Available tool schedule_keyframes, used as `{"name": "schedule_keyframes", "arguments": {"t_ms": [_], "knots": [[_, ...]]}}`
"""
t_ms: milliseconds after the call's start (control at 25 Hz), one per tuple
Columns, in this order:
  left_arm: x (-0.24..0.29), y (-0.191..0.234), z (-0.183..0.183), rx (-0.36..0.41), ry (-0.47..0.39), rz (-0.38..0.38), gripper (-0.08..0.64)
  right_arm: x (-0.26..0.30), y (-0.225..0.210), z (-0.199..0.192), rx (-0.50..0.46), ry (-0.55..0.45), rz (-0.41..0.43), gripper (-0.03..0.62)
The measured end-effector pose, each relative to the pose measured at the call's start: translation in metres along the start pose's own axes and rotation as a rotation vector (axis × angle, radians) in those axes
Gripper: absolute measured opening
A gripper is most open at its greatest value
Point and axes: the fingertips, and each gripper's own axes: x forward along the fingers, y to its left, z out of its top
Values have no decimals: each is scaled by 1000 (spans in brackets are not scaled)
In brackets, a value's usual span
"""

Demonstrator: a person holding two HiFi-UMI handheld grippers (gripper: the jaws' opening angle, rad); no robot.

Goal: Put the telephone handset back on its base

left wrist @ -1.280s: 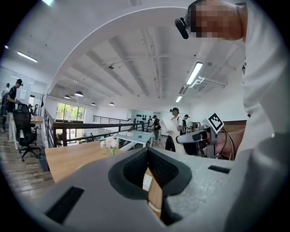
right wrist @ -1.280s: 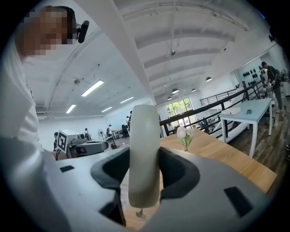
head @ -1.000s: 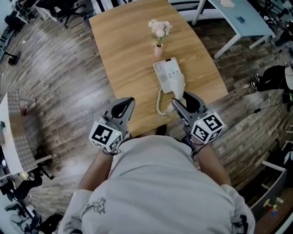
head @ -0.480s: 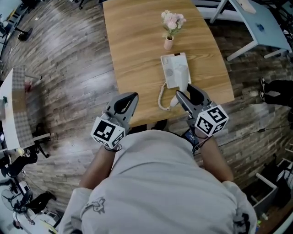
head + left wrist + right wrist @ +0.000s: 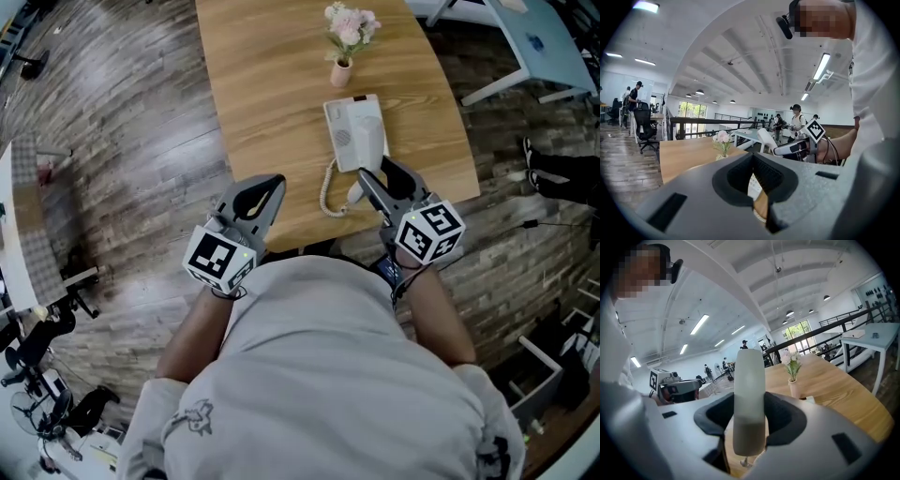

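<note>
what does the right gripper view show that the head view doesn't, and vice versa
Right gripper view only: the right gripper, its jaws pressed on both sides of the handset, ceiling lights, distant people. Head view only: the whole base from above, the full coiled cord. Both: handset, flower vase, table, left gripper.

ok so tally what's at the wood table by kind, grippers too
telephone base: 1
handset: 1
coiled cord: 1
vase of flowers: 1
grippers: 2, the left gripper shut and empty, the right gripper shut on the handset
total: 6
</note>
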Motion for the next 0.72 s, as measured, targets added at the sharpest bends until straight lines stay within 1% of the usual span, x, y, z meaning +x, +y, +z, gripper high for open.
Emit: {"name": "schedule_keyframes", "arguments": {"t_ms": [280, 720], "knots": [[21, 21, -14, -30, 7, -16, 6, 25, -33, -24, 22, 71, -67, 210], [48, 52, -49, -78, 56, -48, 6, 71, -79, -57, 22, 174, -156, 210]]}}
